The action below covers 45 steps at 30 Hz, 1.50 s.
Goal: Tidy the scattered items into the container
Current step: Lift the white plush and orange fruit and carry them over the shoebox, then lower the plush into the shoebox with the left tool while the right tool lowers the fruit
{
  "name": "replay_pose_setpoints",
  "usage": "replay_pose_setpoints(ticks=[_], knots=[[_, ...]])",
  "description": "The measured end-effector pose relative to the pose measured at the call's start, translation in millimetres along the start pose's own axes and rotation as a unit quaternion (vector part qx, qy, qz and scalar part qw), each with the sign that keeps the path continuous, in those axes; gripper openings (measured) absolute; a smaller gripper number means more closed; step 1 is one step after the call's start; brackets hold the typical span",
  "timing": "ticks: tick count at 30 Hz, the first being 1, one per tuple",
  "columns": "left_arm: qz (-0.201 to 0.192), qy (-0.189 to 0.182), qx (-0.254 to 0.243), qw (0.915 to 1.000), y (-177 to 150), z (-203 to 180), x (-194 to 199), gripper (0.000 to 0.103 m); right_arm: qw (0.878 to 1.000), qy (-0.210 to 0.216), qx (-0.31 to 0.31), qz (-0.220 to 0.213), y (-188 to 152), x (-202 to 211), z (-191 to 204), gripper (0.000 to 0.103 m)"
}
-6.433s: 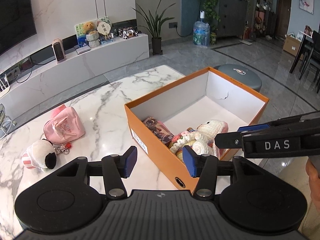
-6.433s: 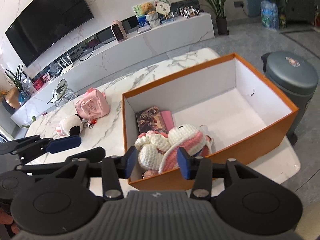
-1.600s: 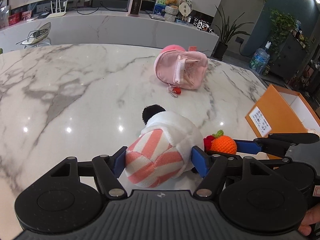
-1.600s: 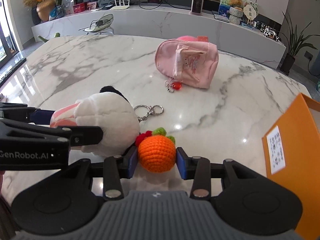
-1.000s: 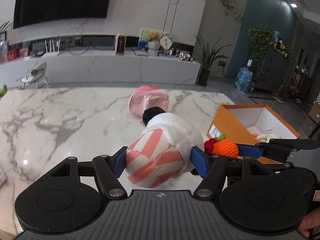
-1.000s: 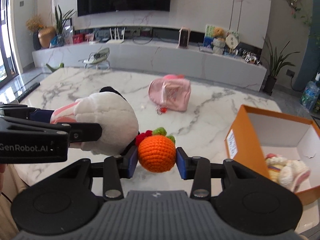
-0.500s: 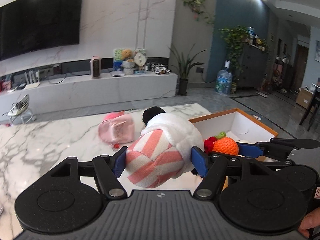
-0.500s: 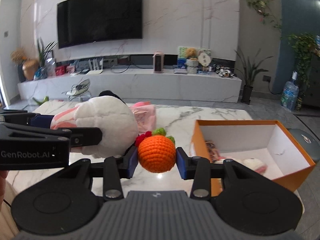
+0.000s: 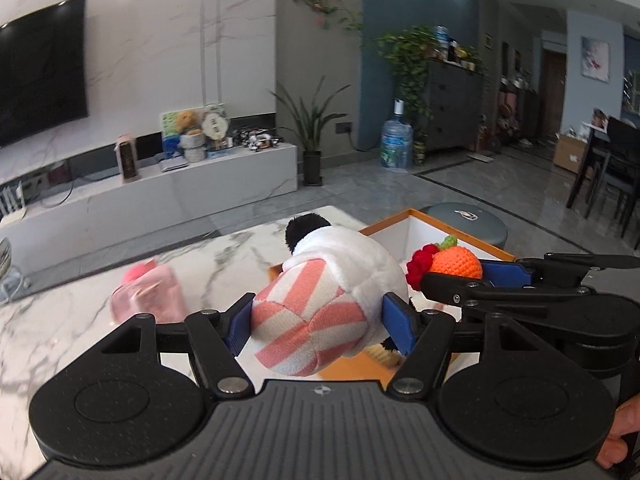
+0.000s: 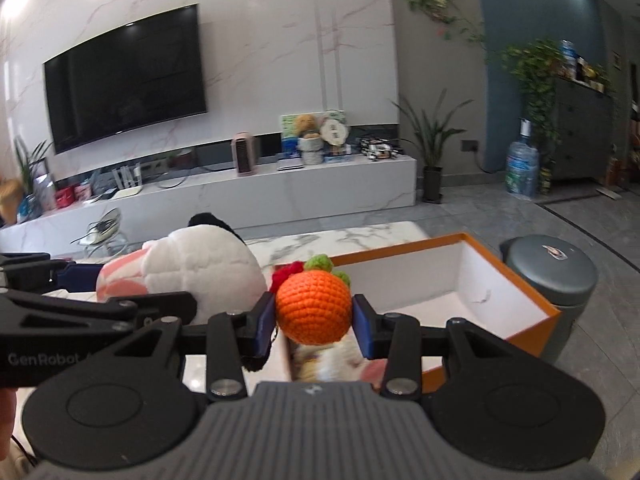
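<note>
place: home living room | cues: wall TV (image 10: 124,76), potted plant (image 9: 312,128)

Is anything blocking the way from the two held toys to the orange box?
Nothing visible. The plush toy and crocheted orange hang at the near end of the open-topped orange box, whose far end shows bare floor.

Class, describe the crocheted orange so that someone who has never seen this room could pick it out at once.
Start at the orange box at the end of the marble table. Just in front of it the right gripper is shut on a crocheted orange. It is a small knitted ball with a green leaf and a red tuft, unlike the bigger white, pink-striped plush toy beside it.
</note>
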<state>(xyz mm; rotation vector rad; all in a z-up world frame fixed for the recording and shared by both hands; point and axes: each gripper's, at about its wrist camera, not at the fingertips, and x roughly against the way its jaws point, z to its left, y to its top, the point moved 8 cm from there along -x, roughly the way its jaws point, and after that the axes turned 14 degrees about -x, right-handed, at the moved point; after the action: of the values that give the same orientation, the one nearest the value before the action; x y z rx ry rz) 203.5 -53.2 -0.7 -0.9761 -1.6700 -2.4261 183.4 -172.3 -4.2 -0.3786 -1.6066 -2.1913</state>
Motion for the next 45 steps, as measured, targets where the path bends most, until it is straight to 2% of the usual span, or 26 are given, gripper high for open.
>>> replay_pose_setpoints(ticks=[8,17,21,32,40,43,45], knots=[[0.010,-0.020,-0.014,0.9996,16.4,-20.7,-47.2,0.079,1.000,-0.025,-0.018,0.000,16.1,-23.8,-45.1,0.044],[0.034,-0.028,-0.022,0.9988,22.5,-24.4,-100.2,0.079,0.994,-0.093,-0.049,0.016,26.7,-66.2,-118.0,0.044],[0.051,-0.034,-0.030,0.9976,22.3,-28.6,-129.9,0.079,0.992,-0.106,-0.065,0.030,27.9,-88.4,-142.3,0.044],[0.106,-0.056,-0.055,0.9912,3.7,-43.5,-193.6,0.079,0.991,-0.093,-0.043,0.086,25.8,-154.9,-152.3,0.044],[0.154,-0.067,-0.068,0.9833,-10.0,-44.0,-215.7,0.081,0.989,-0.093,-0.042,0.111,15.2,-171.1,-149.0,0.044],[0.191,-0.075,-0.054,0.9773,-18.6,-39.7,-221.9,0.082,0.987,-0.095,-0.043,0.121,10.8,-175.2,-147.5,0.044],[0.189,-0.079,-0.051,0.9773,-19.3,-38.4,-220.2,0.083,0.986,-0.090,-0.049,0.129,8.4,-177.0,-146.2,0.044]])
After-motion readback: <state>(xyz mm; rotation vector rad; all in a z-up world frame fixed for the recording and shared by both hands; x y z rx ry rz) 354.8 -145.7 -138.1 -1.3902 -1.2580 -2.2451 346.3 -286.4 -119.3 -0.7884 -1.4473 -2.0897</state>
